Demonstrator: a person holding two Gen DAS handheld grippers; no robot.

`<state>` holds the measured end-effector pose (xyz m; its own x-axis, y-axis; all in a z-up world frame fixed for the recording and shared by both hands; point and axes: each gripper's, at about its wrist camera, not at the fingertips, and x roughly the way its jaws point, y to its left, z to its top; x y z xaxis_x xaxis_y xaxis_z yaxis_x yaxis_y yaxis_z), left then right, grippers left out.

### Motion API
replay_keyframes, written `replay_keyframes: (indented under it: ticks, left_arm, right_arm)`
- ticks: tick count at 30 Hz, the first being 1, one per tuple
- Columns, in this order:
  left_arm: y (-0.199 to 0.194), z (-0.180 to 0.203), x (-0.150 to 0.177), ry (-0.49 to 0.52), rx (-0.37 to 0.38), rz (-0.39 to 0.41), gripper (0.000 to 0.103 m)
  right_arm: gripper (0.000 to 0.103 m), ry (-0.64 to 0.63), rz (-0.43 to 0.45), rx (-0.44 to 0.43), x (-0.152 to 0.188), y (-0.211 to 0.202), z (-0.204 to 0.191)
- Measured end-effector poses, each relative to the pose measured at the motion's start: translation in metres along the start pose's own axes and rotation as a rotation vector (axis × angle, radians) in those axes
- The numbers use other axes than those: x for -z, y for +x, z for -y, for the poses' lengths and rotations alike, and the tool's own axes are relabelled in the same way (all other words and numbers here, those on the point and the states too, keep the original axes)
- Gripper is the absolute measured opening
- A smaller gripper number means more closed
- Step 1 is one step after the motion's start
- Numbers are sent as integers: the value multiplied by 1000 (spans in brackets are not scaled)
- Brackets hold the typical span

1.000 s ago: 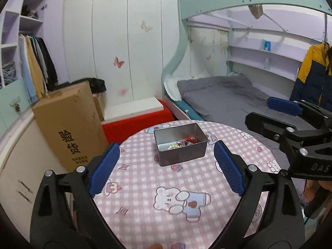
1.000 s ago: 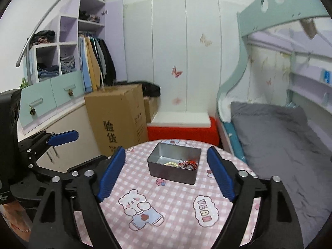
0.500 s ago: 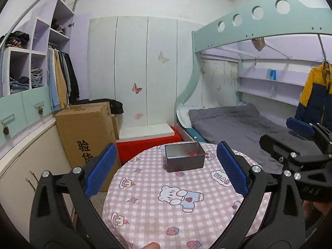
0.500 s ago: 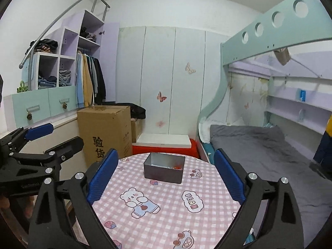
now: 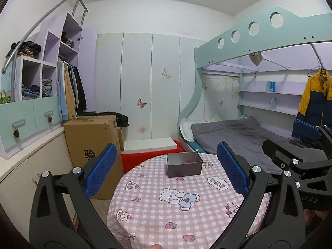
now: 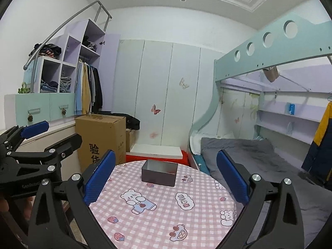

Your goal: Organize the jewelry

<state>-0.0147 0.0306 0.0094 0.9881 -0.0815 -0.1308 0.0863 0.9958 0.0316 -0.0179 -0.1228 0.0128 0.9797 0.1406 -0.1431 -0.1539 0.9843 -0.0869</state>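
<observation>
Since a second ago both cameras have pulled well back and levelled out: the open grey rectangular metal tin, which then filled the middle of each view with beads and red pieces plain inside it, now sits small at the far side of the round bench with its pink checked cartoon-bear cloth, and only a trace of red shows over the rim in the left wrist view. The left gripper hangs above the near edge of the bench with its blue-padded fingers spread wide and nothing between them; the right gripper is likewise wide open and empty, and each gripper appears at the edge of the other's view, well apart from the tin. No loose jewelry is visible on the cloth, so whatever is to be sorted seems to lie inside the tin. This looks like a withdrawal or a pause between handling steps, though whether the task is near its start or its end cannot be judged from here. Any further move would call for bringing one gripper forward and down over the tin's open top, tilting to see the contents, and narrowing the fingers enough to pinch a small piece without nudging the light tin across the cloth.
</observation>
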Motion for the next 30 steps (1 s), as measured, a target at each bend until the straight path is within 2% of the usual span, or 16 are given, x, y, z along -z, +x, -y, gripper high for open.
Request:
replay_keyframes:
  ticks: [13, 30]
  left_arm:
    - [-23, 2, -3, 10, -30, 58, 95]
    - [-28, 1, -4, 17, -27, 68, 95]
  right_arm:
    - [94, 3, 37, 14, 0, -17, -3]
    - [95, -15, 47, 50, 1, -27, -6]
